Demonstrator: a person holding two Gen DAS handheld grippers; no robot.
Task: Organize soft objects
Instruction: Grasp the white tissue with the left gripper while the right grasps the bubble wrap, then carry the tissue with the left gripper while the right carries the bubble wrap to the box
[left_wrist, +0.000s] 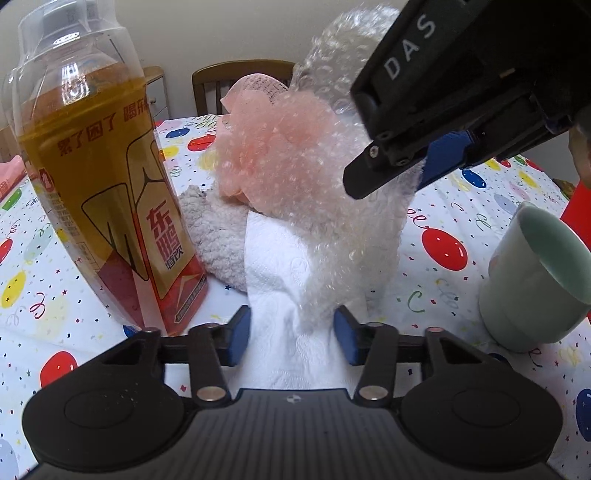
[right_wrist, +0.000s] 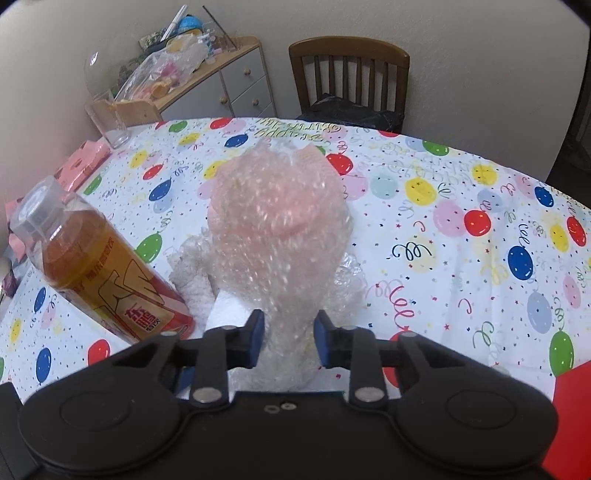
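right gripper (right_wrist: 289, 338) pinching clear bubble wrap sheet (right_wrist: 277, 236) over pink cloth, left gripper (left_wrist: 291, 338) clamped on white paper towel (left_wrist: 280, 280), both right beside amber drink bottle (left_wrist: 99, 177)

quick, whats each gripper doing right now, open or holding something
Left gripper: closed on the white paper towel.
Right gripper: closed on the bubble wrap, lifted above the table.

Bubble wrap (right_wrist: 280, 229) blurs pink item beneath
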